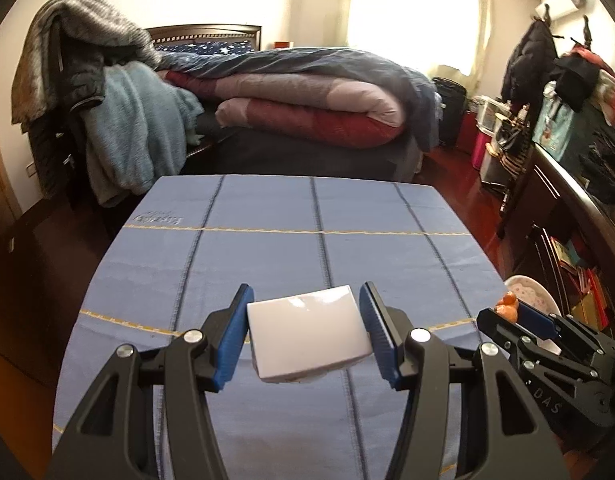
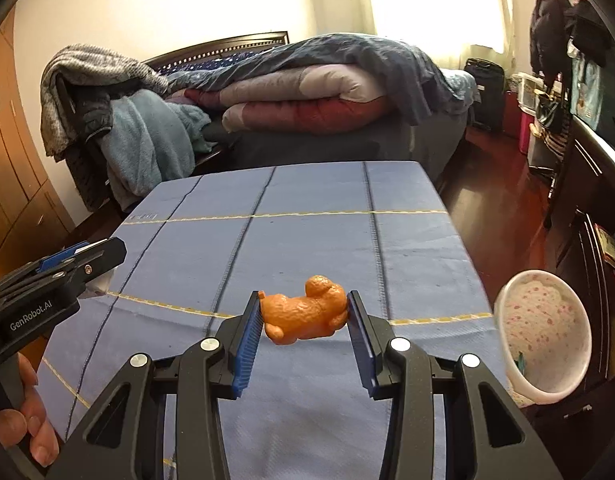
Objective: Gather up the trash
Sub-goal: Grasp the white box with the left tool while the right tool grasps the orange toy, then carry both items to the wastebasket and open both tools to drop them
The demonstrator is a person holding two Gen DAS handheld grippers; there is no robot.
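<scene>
My left gripper [image 1: 305,322] is shut on a white box [image 1: 307,332], held between its blue pads above the blue tablecloth [image 1: 267,256]. In the right wrist view, my right gripper [image 2: 305,316] is shut on an orange toy dog [image 2: 303,314], also lifted over the cloth. The right gripper [image 1: 503,316] with the orange toy [image 1: 507,305] shows at the right edge of the left wrist view. At the left edge of the right wrist view sits the left gripper [image 2: 87,252], with a person's hand [image 2: 25,412] on its handle.
A white bin [image 2: 545,330] with a pink-speckled inside stands on the floor by the table's right edge, also seen as a white bin [image 1: 531,292] in the left view. A bed with piled quilts [image 1: 307,92] lies beyond the table. Dark furniture [image 1: 579,216] lines the right wall.
</scene>
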